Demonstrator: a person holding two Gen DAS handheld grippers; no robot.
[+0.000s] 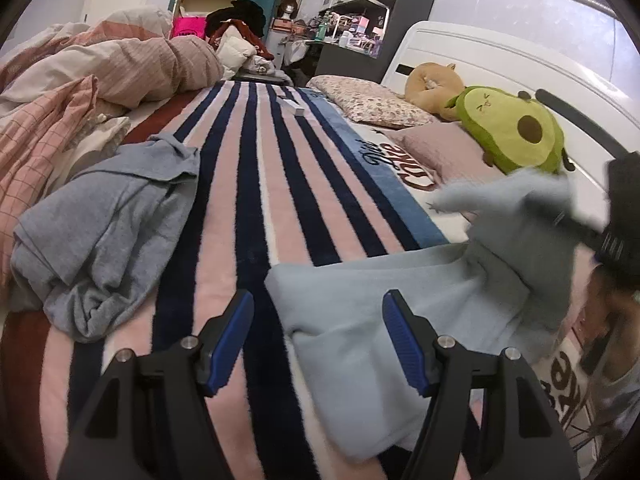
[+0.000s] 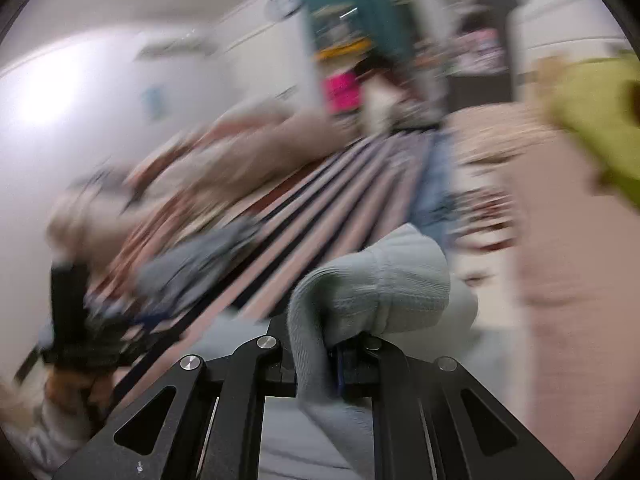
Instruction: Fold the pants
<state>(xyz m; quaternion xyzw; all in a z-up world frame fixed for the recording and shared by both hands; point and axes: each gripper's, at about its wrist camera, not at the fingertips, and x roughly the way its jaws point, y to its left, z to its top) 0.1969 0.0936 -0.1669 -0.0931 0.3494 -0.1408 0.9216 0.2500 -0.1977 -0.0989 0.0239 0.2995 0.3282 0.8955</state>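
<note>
Right, my right gripper (image 2: 340,360) is clamped on a cuff of the pants (image 1: 380,320), lifted near the bed's (image 1: 256,200) right edge; my left gripper (image 1: 318,340) gapes, empty. The view's blurred, so probably a thin bite: a fast swing could slip it.

Bed (image 1: 256,184) layout, left wrist view: the pants (image 1: 360,320) lie at 5 o'clock on the blanket, a second garment (image 1: 104,232) at 9 o'clock, heaped bedding (image 1: 120,64) at 11 o'clock. Pillows (image 1: 372,100) and a plush toy (image 1: 516,128) are set at 2 o'clock before the headboard (image 1: 500,52); shelves (image 1: 360,0) stand behind.
</note>
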